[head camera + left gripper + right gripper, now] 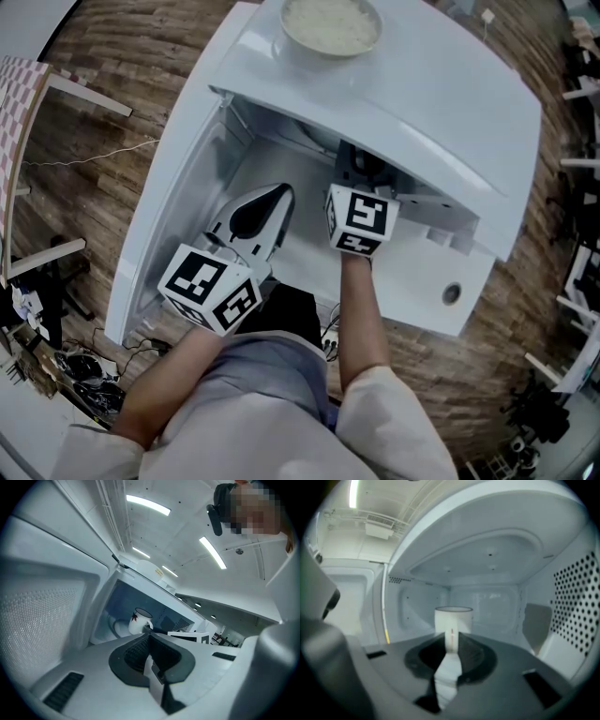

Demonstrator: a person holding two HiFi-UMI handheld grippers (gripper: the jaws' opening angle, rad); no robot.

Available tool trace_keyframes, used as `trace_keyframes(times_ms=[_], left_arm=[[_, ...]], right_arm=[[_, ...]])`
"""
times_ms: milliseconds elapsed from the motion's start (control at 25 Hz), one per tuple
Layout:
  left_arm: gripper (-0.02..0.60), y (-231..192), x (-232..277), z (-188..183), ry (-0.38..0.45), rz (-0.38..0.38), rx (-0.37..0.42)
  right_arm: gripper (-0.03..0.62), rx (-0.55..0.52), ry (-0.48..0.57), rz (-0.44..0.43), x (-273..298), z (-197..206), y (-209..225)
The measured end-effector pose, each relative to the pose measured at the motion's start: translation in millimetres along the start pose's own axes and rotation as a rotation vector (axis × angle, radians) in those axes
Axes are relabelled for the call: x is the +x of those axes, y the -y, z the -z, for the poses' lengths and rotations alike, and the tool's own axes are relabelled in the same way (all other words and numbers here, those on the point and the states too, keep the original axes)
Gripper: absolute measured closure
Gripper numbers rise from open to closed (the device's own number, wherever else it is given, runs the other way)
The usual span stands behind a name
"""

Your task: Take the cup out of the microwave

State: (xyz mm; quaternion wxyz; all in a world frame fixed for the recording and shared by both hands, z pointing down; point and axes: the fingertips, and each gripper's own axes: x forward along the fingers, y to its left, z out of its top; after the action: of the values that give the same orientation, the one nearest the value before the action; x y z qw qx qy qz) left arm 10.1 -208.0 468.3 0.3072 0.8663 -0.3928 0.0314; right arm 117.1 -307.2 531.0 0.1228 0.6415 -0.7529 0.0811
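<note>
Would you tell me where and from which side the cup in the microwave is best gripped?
Take the cup by its handle, coming through the open front of the microwave. The cup stands upright with the handle turned toward the opening, edge-on to the right gripper, so its jaws can pinch it from both sides; they look closed on it.

1. Reads as a lab or test room in an office-type building, not a home kitchen.
2. Head view: microwave [422,103] on a plain white table [417,302], wood-look floor [112,187], loose cable [94,156] at left, piled gear [75,375] lower left, white frames [581,253] at the right edge.
3. Left gripper view, top: strip lights [147,504] on a bare white ceiling.
4. Right gripper view, upper left: ceiling air unit [377,527].
</note>
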Motion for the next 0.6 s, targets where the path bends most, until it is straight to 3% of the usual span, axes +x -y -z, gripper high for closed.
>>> trace_keyframes(times_ms=[600], left_arm=[[0.571, 0, -1, -6, 0.009, 0.022, -0.005]], right_arm=[[0.525, 0.009, 0.028, 0.019, -24, -12, -1]])
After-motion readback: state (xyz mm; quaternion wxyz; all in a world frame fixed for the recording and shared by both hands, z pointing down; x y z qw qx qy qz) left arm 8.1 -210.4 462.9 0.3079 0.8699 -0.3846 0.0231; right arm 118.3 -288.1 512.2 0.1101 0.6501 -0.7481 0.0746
